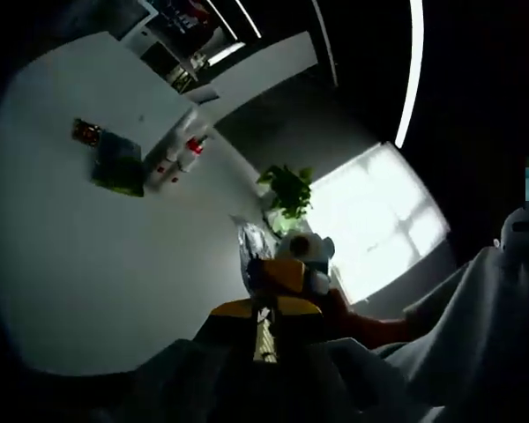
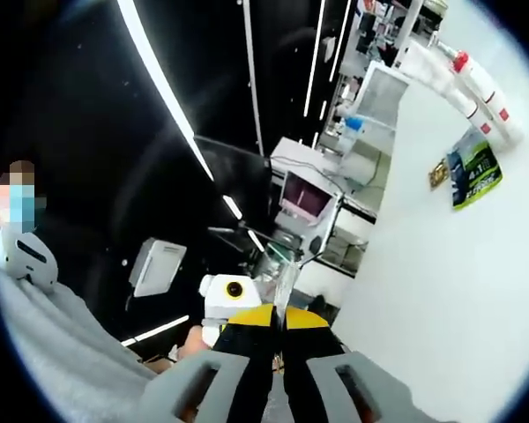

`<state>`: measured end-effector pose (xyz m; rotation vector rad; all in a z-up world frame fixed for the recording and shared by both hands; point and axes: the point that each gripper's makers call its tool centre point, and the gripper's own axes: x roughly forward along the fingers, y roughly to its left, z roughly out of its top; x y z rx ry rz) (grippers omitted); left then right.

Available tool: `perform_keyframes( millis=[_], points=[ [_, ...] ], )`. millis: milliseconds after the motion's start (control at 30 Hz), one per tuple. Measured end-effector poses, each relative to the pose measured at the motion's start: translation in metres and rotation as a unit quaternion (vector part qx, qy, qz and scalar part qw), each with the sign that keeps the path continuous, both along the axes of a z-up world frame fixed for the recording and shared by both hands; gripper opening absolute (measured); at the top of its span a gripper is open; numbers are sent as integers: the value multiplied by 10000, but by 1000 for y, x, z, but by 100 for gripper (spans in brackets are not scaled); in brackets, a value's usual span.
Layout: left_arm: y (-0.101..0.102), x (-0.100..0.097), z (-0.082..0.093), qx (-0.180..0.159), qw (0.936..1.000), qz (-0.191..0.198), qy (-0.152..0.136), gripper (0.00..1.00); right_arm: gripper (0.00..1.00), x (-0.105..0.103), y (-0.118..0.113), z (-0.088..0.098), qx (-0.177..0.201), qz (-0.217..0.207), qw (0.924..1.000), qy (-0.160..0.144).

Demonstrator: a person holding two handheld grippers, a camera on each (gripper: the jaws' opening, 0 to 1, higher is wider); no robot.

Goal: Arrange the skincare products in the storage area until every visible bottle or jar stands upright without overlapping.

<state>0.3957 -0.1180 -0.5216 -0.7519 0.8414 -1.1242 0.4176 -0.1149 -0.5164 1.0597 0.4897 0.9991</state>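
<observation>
Lying across the white bench (image 1: 88, 264): white bottles (image 1: 178, 152), green packet (image 1: 117, 163); both claws (image 1: 264, 339) (image 2: 282, 352) pressed together.

The green packet (image 2: 474, 176) on the white table bears "4.1".

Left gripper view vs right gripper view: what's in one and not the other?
Left gripper view: a plant and a bright window.
Right gripper view: a pink-lit screen.
Both: the white table, the green packet lying on it, the red-capped white bottles beside the packet, and a grey sleeve.
</observation>
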Motion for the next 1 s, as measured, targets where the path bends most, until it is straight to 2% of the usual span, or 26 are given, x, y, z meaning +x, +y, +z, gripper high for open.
perform_keyframes(
  millis=[67, 100, 200, 367, 500, 600, 800, 1000],
  points=[
    [1, 1, -1, 12, 10000, 0, 64, 5, 0, 0, 1, 1, 18, 16, 10000, 6],
    [1, 1, -2, 29, 10000, 8, 37, 0, 0, -1, 1, 2, 32, 33, 10000, 8],
    [3, 4, -3, -36, 9999, 114, 120, 0, 0, -1, 1, 3, 61, 54, 10000, -25],
    [5, 2, -3, -29, 9999, 72, 84, 0, 0, -4, 3, 3, 53, 109, 9999, -48],
    [7, -1, -2, -44, 9999, 39, 155, 0, 2, -2, 2, 1, -168, 5, 9997, -193],
    [8, -5, -5, 30, 9998, -40, 169, 0, 2, 3, -3, 4, -120, -119, 9996, -221],
    [9, -8, -6, 52, 9998, -77, 199, 0, 0, 2, -1, 1, -534, 9, 9973, -507],
    [12, -7, -7, 29, 9997, -42, 239, 0, 0, 1, 1, 3, -531, 78, 9969, -571]
  ],
)
